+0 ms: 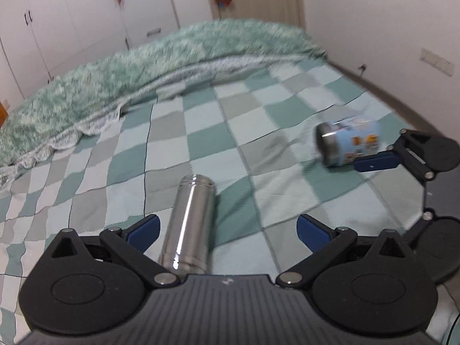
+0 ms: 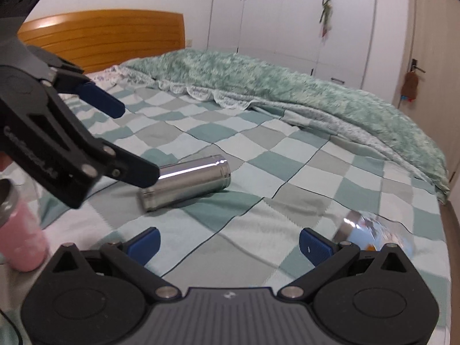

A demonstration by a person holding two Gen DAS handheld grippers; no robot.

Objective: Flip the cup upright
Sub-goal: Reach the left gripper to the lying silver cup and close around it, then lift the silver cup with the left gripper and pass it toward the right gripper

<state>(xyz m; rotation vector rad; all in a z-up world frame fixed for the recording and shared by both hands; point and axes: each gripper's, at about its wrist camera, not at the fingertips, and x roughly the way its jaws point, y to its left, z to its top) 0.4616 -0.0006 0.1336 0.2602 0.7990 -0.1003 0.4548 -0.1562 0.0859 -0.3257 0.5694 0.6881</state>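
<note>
A steel cup lies on its side on the checked bedspread, between the open fingers of my left gripper, mouth pointing away; nothing grips it. It also shows in the right wrist view, with the left gripper open above its base end. A light blue printed cup lies on its side to the right, blurred, just beyond the right gripper's blue fingertip. In the right wrist view the blue cup lies just past the right finger. My right gripper is open and empty.
A pink cup stands upright at the left edge of the right wrist view. A fluffy green blanket is heaped along the far side of the bed. A wooden headboard and white wardrobes stand behind.
</note>
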